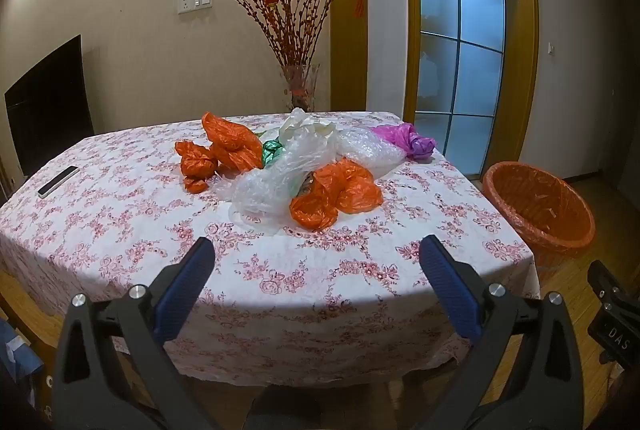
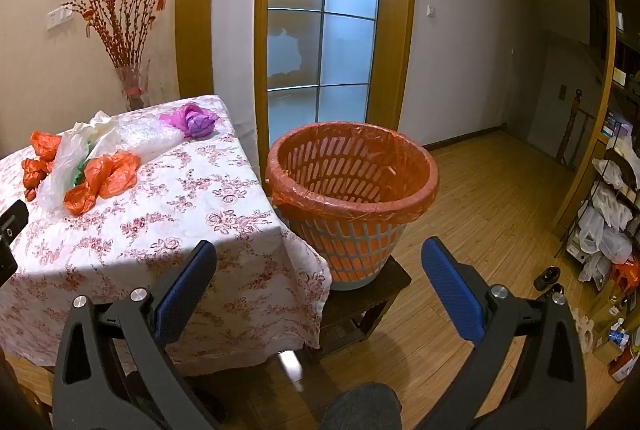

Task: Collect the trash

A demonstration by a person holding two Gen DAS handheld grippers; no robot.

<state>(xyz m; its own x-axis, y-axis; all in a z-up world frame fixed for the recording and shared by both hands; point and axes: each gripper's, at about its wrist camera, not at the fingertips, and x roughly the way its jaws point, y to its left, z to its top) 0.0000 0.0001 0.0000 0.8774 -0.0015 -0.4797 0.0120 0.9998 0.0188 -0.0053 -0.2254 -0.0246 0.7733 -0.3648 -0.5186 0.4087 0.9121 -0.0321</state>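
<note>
Crumpled plastic bags lie in a heap on the floral tablecloth: an orange bag nearest me, a clear bag, more orange bags, bubble wrap and a purple bag at the far right. A bin lined with orange plastic stands on a stool right of the table; it also shows in the left wrist view. My left gripper is open and empty, above the table's near edge. My right gripper is open and empty, near the table's corner, before the bin.
A phone lies at the table's left side. A vase of red branches stands behind the table. A glass door is behind the bin. Shelves with bags and boxes stand at the far right on the wooden floor.
</note>
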